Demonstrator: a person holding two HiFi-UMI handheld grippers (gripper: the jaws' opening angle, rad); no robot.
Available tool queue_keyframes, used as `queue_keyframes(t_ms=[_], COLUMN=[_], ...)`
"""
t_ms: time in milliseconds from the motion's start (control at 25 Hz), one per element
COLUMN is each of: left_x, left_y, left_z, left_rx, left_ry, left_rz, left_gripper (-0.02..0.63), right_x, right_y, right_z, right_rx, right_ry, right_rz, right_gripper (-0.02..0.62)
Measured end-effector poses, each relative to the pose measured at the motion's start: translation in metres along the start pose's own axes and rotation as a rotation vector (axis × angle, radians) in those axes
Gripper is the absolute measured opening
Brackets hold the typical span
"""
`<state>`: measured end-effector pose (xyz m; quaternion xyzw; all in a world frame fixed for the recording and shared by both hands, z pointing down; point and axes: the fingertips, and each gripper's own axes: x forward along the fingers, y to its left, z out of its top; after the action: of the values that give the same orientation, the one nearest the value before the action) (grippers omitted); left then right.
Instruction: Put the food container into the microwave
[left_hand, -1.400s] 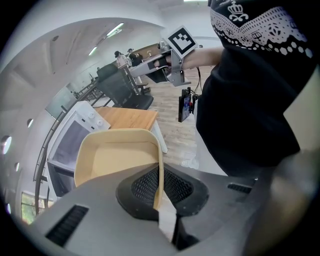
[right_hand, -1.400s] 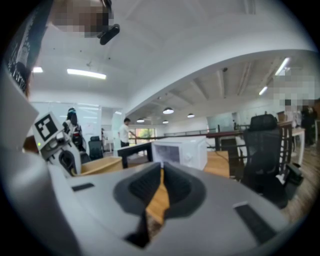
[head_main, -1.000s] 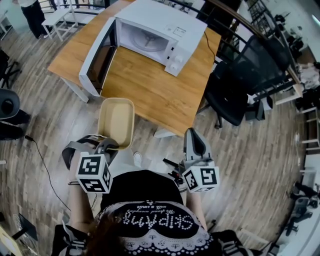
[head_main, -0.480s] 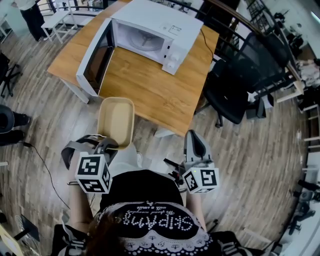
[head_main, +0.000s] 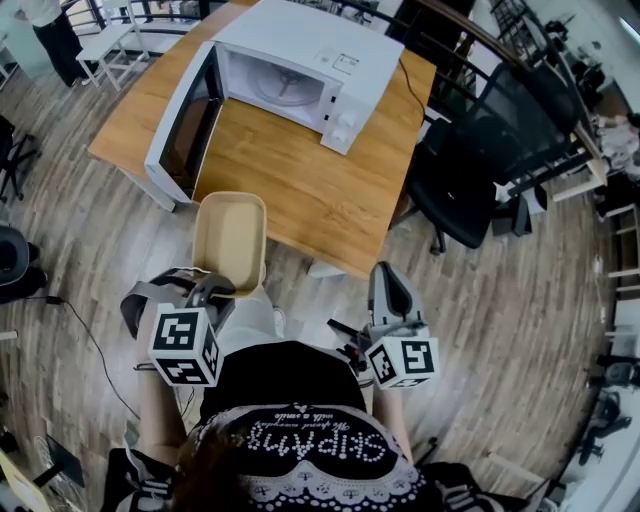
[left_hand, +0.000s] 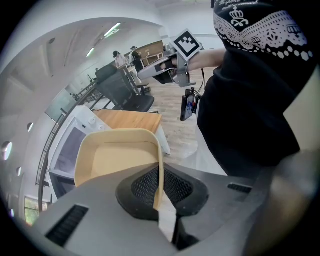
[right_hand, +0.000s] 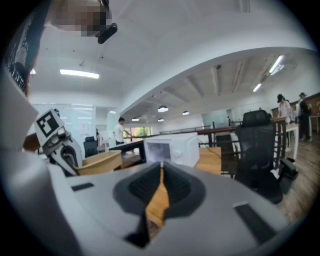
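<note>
A beige food container (head_main: 230, 235) hangs over the floor just before the wooden table's (head_main: 300, 185) near edge. My left gripper (head_main: 213, 291) is shut on its near rim; in the left gripper view the thin rim of the container (left_hand: 116, 161) is pinched between the pads at the left gripper (left_hand: 159, 186). The white microwave (head_main: 300, 70) stands at the table's far side, door (head_main: 180, 125) swung open to the left, cavity empty. My right gripper (head_main: 388, 270) is shut and holds nothing, level with my waist. Past the right gripper (right_hand: 161, 168) stands the microwave (right_hand: 172, 150).
A black office chair (head_main: 470, 180) stands at the table's right corner. White furniture (head_main: 115, 40) and a standing person (head_main: 45, 20) are beyond the table's left end. A cable (head_main: 85, 320) runs over the wooden floor at the left.
The head view has drifted a little, so the microwave and table sit slightly further left. Both grippers and the container keep their places.
</note>
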<state>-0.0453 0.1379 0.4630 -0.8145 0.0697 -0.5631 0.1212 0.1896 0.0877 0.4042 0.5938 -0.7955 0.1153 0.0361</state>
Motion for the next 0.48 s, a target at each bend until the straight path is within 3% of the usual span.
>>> queue_keyframes(t_ms=[480], left_x=[0.01], left_y=[0.064], left_z=[-0.017], left_rx=[0.035], left_ry=[-0.035], left_rz=[-0.026], left_gripper=[0.035], right_x=[0.068], right_y=[0.006], right_z=[0.022], right_rx=[-0.017], right_ry=[0.013], right_rz=[-0.01], right_gripper=[0.038])
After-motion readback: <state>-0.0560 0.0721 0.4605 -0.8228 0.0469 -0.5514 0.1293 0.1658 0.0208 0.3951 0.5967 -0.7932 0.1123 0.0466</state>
